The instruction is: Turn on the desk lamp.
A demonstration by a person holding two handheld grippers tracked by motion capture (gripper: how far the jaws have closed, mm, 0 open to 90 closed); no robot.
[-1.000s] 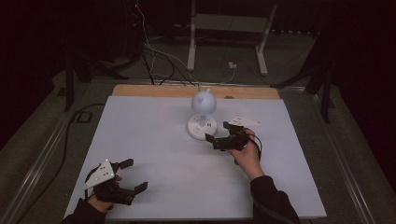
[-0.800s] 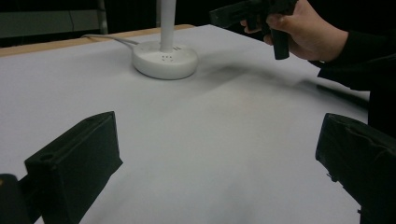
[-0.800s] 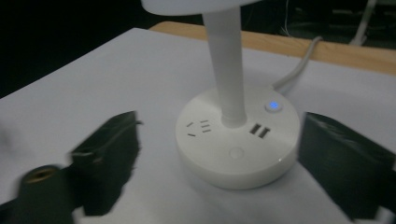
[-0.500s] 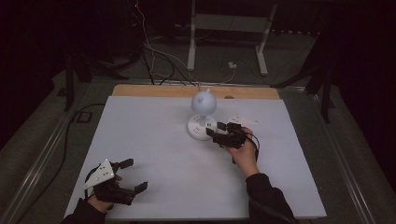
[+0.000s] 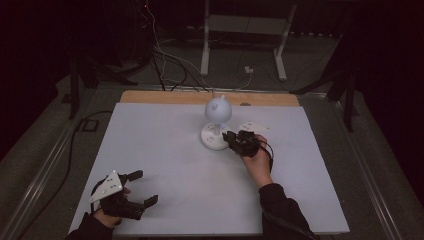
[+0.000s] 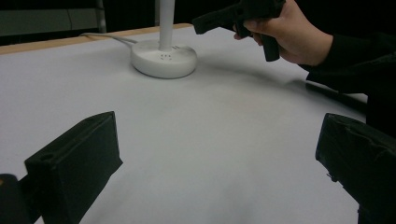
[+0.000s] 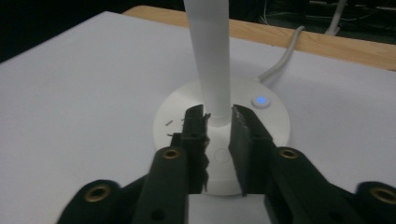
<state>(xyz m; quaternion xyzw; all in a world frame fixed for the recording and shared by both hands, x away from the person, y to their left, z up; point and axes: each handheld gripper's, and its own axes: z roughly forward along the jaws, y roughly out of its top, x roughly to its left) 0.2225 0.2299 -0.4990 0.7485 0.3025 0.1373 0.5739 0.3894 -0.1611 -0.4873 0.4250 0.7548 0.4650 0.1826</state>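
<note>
Right gripper view: right gripper (image 7: 218,122) sits over the lamp (image 7: 212,70) base, jaws nearly together with only a narrow gap, tips just in front of the stem. A round control on the base lies between the jaws, right under the tips. Can't tell whether they touch the base yet. A small blue light (image 7: 261,100) on the base, right of the stem, is lit.

High view: lamp (image 5: 217,121) stands at the far middle of the table (image 5: 165,165), cord running off the far edge. Right gripper (image 5: 231,138) is at the base's right side. Left gripper (image 5: 142,187) rests at the near left corner, jaws spread wide, holding nothing, well apart from the lamp.

Progress, my read: approach is done, the press on the base control is in hand or about to land. Lamp head doesn't look lit, so the switching itself is left.

Versus a second ago: right gripper has moved left, from just beside the base to over its edge. Left gripper and lamp haven't moved.
</note>
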